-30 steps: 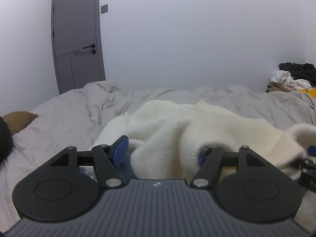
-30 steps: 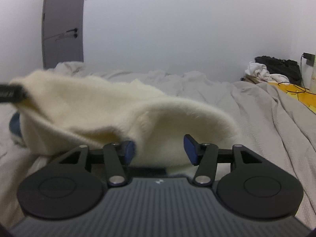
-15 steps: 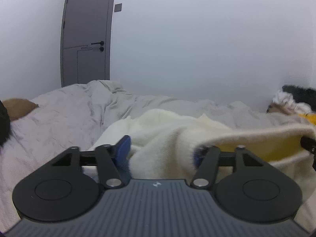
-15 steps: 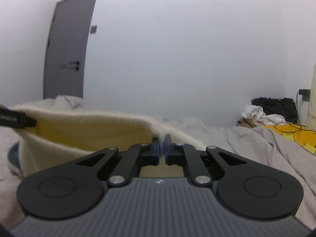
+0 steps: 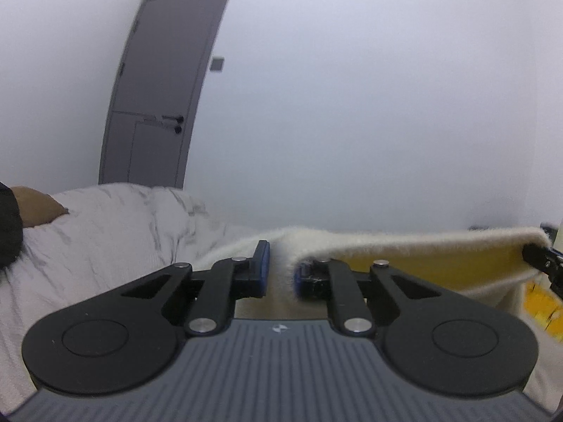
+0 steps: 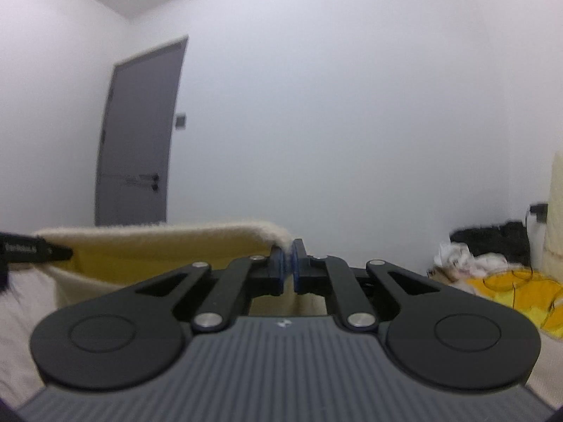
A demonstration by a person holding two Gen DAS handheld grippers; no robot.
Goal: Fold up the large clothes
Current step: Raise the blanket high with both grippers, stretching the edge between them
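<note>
A fluffy cream garment (image 5: 404,242) with a yellow inner side is stretched taut between my two grippers, lifted above the bed. My left gripper (image 5: 280,269) is shut on one corner of its edge; the fabric fills the gap between the blue pads. My right gripper (image 6: 288,263) is shut on the other corner of the garment (image 6: 158,239). Each gripper's tip shows at the far side of the other's view: the right one (image 5: 542,260) and the left one (image 6: 35,249).
A rumpled grey duvet (image 5: 105,239) covers the bed below. A grey door (image 5: 158,88) stands in the white wall at the back left. A pile of dark and white clothes (image 6: 482,246) and a yellow sheet (image 6: 510,292) lie at the right.
Both grippers closed on the garment's edge and rose, lifting and stretching it between them. The views tilted up toward the wall.
</note>
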